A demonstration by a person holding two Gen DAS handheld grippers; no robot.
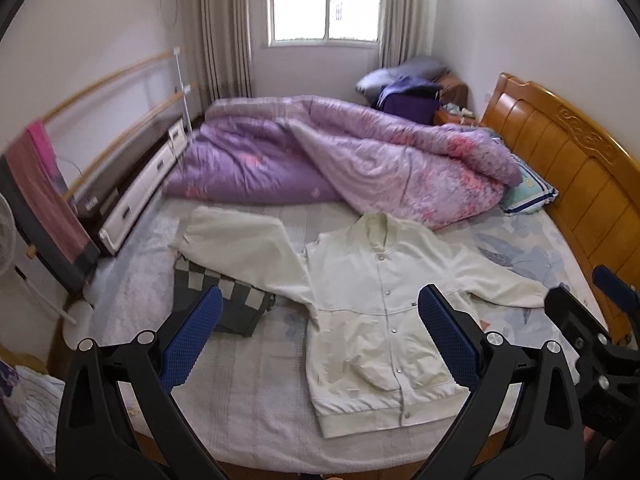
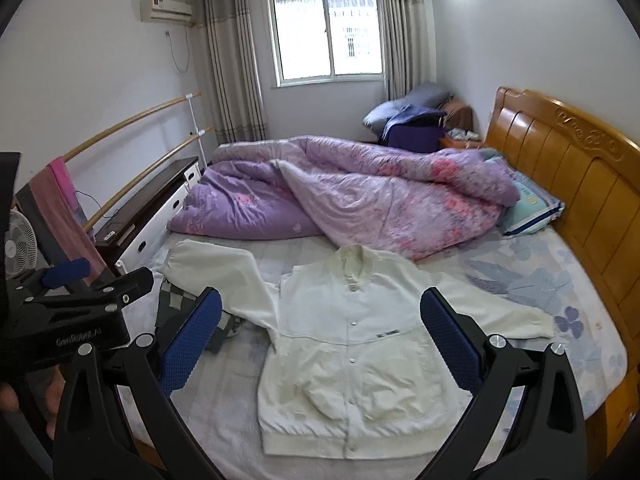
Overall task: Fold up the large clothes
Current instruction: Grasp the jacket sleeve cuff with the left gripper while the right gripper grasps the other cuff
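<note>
A cream-white snap-button jacket [image 1: 372, 320] lies flat, front up, on the bed [image 1: 248, 392], both sleeves spread out; it also shows in the right wrist view [image 2: 352, 356]. Its left sleeve [image 1: 248, 248] lies over a folded grey checked garment [image 1: 232, 300]. My left gripper [image 1: 320, 312] is open and empty, held above the bed's near edge. My right gripper [image 2: 322, 320] is open and empty too, above the jacket's lower half. The right gripper shows at the right edge of the left wrist view [image 1: 592, 320]; the left gripper shows at the left of the right wrist view [image 2: 72, 296].
A rumpled purple quilt [image 1: 340, 160] fills the far half of the bed. A wooden headboard [image 1: 572, 160] stands at the right, with a pillow [image 1: 528, 192] by it. A low cabinet [image 1: 136, 184], a towel rail [image 1: 48, 196] and a fan [image 2: 18, 248] stand left.
</note>
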